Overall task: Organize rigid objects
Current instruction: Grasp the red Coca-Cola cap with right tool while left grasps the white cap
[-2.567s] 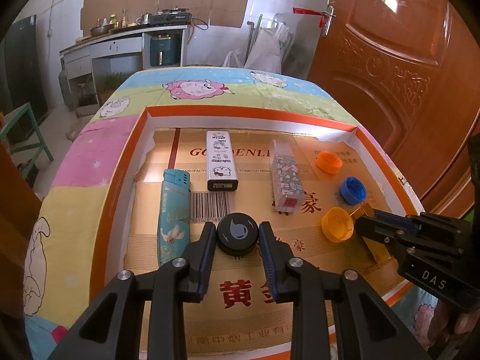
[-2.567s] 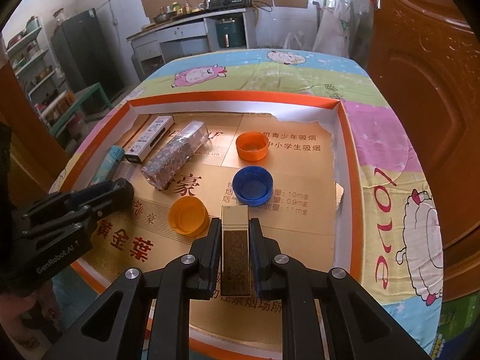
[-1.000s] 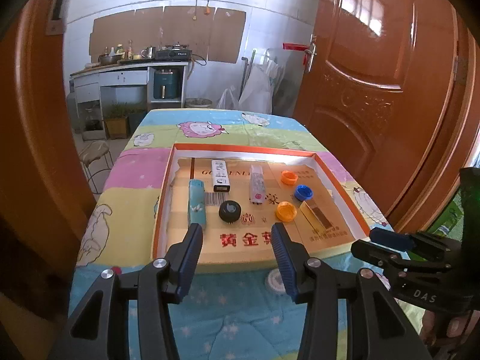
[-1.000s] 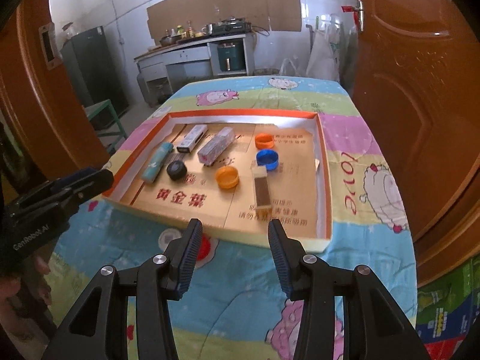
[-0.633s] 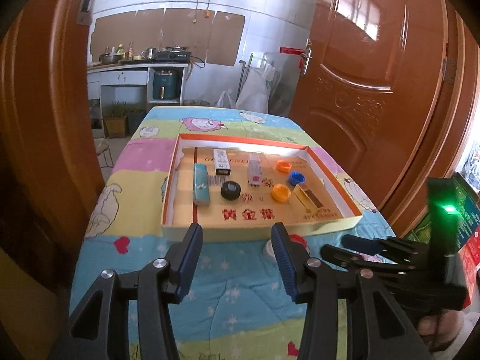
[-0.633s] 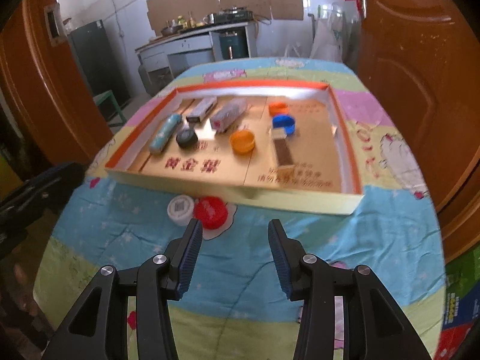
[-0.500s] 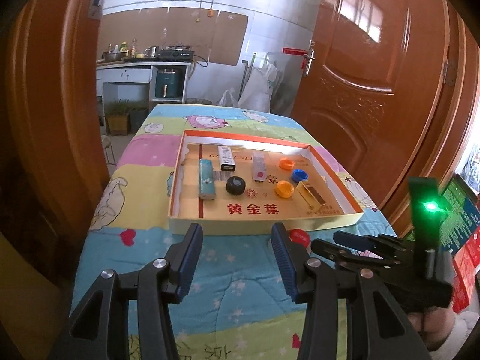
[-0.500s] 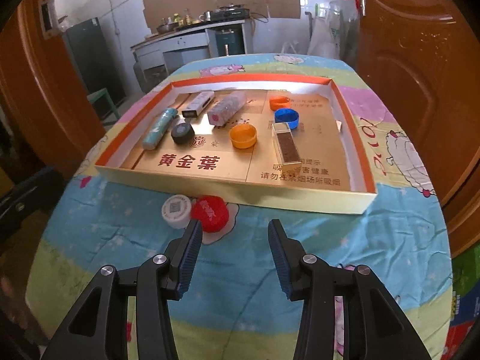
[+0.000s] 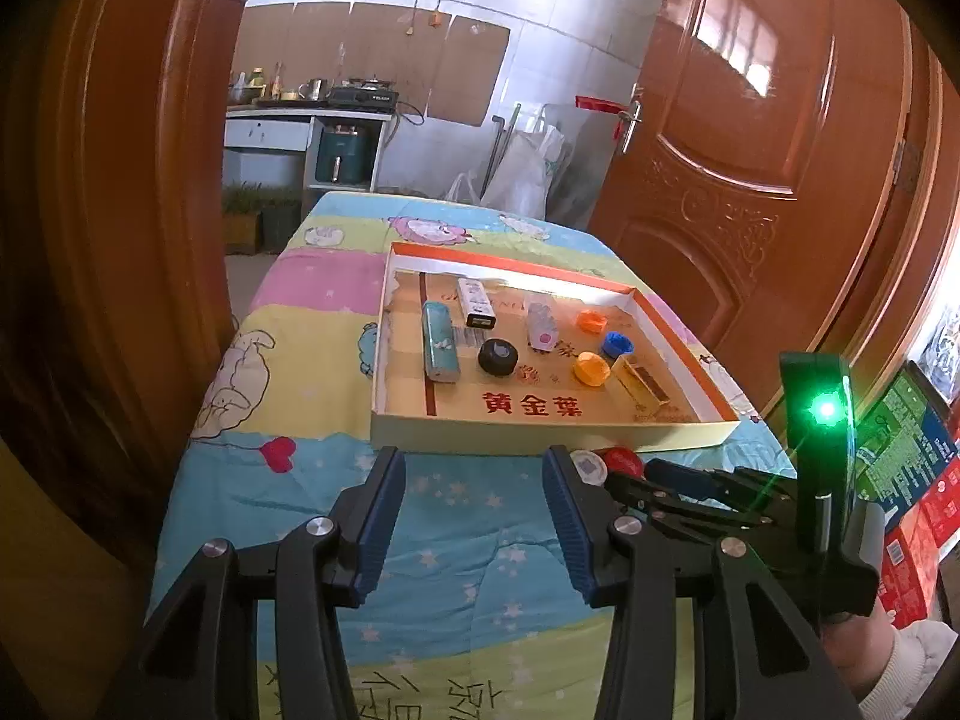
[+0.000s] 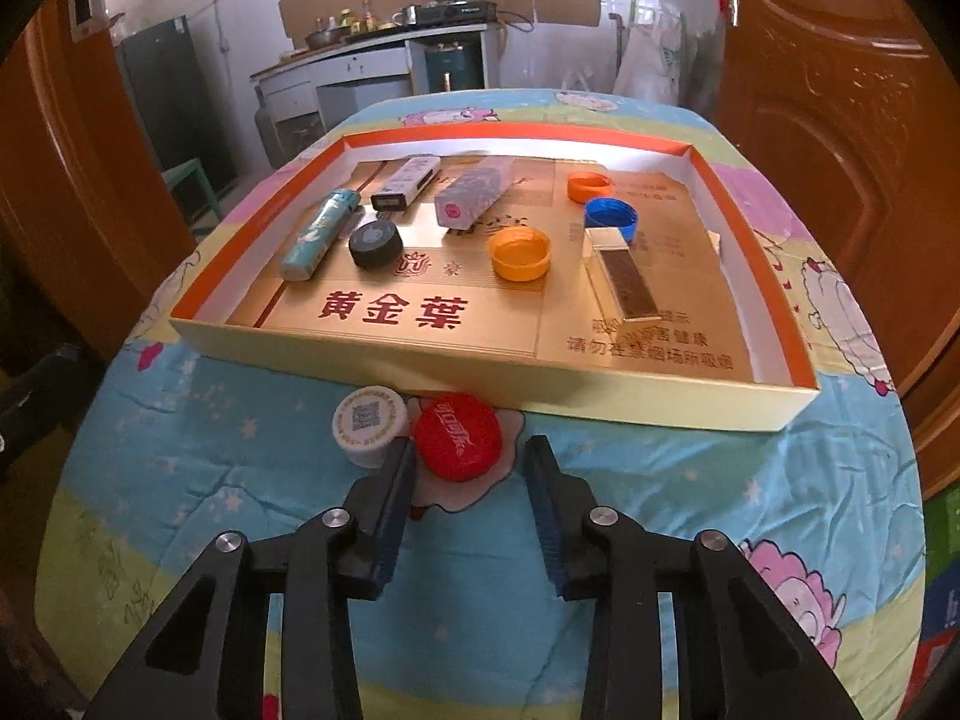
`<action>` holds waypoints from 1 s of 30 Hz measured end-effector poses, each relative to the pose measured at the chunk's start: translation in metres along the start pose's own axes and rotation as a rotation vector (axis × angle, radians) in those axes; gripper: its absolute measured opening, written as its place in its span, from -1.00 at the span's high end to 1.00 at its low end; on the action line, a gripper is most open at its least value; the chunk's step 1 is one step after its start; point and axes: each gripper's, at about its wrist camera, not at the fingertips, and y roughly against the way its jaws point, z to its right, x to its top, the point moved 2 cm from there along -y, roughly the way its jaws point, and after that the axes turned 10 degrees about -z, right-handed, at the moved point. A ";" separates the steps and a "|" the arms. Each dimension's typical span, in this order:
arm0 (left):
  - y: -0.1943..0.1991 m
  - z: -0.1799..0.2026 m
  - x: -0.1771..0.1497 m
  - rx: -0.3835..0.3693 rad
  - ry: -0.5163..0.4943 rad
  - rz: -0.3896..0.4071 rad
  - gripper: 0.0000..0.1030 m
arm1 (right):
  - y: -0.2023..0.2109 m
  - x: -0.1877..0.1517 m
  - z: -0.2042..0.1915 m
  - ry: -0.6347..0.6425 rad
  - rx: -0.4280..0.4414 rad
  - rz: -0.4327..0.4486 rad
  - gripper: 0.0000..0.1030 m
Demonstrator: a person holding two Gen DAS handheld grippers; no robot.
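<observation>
Hovering spread wide, the right claw (image 10: 471,471) is lined up on the red bottle cap (image 10: 458,435) — outside the tray (image 10: 540,387), touching a white cap (image 10: 369,420). Light, stiff, slippery plastic — best pinched across its ribbed rim. The left claw (image 9: 474,498) is held spread, empty.

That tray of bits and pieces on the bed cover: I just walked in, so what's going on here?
A person with a gripper in each hand is sorting small objects into the shallow cardboard tray. Lighters, a black cap, orange and blue caps and a gold box already lie inside. A red cap and a white cap sit outside on the quilt, against the tray's near wall. The right gripper is open around the red cap, not yet closed. The left gripper hangs open and empty.
</observation>
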 end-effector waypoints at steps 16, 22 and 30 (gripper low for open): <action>-0.018 0.021 -0.001 -0.027 -0.046 -0.054 0.08 | 0.003 -0.002 0.001 0.005 -0.002 0.007 0.40; -0.039 0.047 0.003 -0.038 -0.099 -0.098 0.08 | 0.017 -0.010 0.019 -0.034 0.001 0.033 0.40; -0.078 0.075 0.007 -0.003 -0.165 -0.159 0.08 | 0.036 -0.020 0.048 -0.088 0.015 0.079 0.40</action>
